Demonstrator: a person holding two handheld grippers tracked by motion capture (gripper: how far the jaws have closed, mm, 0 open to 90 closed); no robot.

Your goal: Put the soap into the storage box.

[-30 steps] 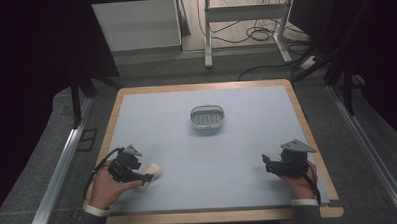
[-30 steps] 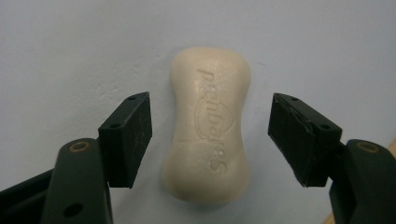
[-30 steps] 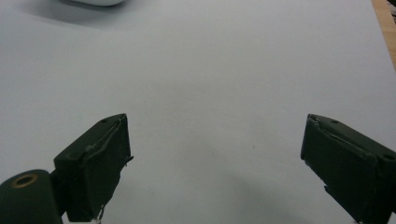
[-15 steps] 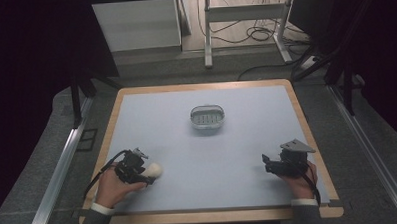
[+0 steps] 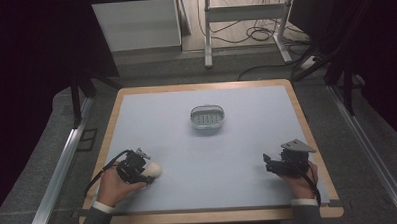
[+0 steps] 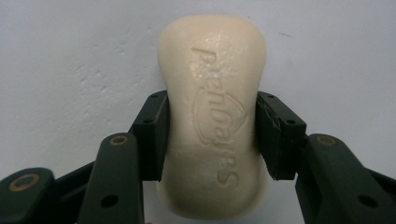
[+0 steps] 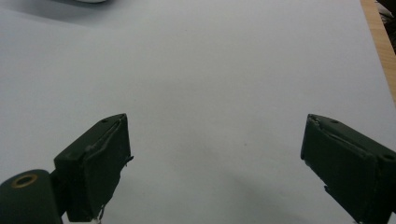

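Observation:
A cream bar of soap (image 6: 212, 116) with raised lettering sits between the jaws of my left gripper (image 6: 211, 135), which is shut on its sides. In the high view the soap (image 5: 152, 169) pokes out of the left gripper (image 5: 138, 169) near the table's front left. A grey soap dish (image 5: 206, 116) stands at the middle of the table, well away from both grippers. My right gripper (image 5: 269, 164) rests near the front right, open, with bare table between its jaws (image 7: 215, 158).
The pale blue table top (image 5: 247, 140) has a wooden rim (image 5: 210, 216). Past the far edge stand a white cabinet (image 5: 138, 24) and a metal frame with cables (image 5: 243, 25). Metal rails (image 5: 58, 167) run along both sides.
My left hand with the soap has shifted slightly toward the front edge and right. The right gripper has stayed where it was.

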